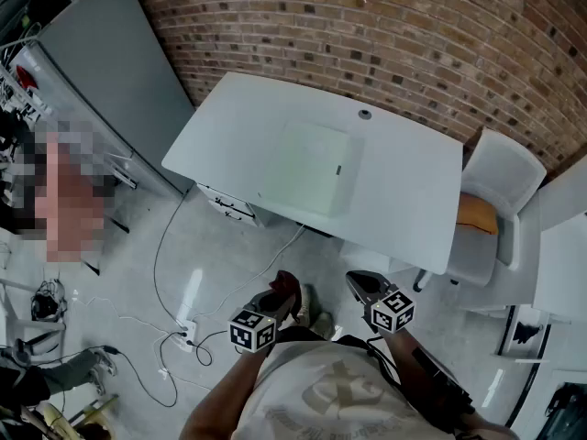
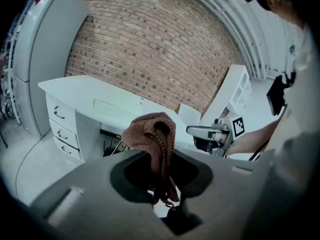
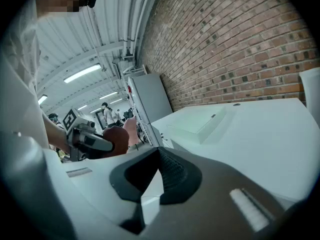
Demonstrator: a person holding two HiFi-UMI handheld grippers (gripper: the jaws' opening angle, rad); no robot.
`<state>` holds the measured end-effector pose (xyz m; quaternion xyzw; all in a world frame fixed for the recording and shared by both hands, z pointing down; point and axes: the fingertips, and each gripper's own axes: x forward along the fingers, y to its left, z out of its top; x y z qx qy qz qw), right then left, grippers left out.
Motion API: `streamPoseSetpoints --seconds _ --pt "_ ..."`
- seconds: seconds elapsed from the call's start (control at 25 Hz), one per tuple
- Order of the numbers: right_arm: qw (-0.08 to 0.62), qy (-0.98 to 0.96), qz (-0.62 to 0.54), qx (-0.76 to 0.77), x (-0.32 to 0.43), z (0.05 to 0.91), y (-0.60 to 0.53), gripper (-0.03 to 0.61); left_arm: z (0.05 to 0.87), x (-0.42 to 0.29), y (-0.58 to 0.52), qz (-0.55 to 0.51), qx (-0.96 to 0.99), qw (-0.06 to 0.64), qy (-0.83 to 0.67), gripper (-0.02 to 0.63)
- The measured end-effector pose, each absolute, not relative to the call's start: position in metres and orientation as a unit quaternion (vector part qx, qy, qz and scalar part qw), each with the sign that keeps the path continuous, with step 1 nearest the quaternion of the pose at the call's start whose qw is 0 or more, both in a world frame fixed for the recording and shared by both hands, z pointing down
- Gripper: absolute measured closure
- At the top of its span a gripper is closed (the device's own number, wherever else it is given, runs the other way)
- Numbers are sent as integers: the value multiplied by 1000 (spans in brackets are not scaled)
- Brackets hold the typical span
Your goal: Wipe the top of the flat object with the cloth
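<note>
Open desktop (image 1: 413,191) around the flat object (image 1: 314,168) (chair (image 1: 500,177) beside its right end)

**Surroundings.** A white tabletop (image 1: 404,191) is shown ahead of the left tool (image 1: 282,291) and the right tool (image 1: 359,282), backed by a curved brick wall (image 1: 413,26). A small round grommet (image 1: 365,114) is set near the far edge of the tabletop. A drawer unit (image 1: 225,204) is placed beneath the tabletop, ahead and left of the left tool. A grey cabinet (image 1: 119,81) is seen further left. A white chair (image 1: 500,168) with an orange cushion (image 1: 477,214) is seen ahead and right of the right tool. Cables (image 1: 165,273) and a power strip (image 1: 186,330) are laid on the floor (image 1: 138,246), left of the left tool.
</note>
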<state>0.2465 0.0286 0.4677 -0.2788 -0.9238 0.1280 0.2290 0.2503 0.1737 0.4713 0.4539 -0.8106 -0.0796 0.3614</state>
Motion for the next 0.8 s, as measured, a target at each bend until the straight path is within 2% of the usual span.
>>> streamPoseSetpoints --seconds 0.32,0.8 --pt "215 -927 129 -280 265 463 19 572 465 267 165 -66 460 349 -814 534" --pt "186 -929 134 -291 236 445 28 572 466 241 181 -75 436 341 -829 534"
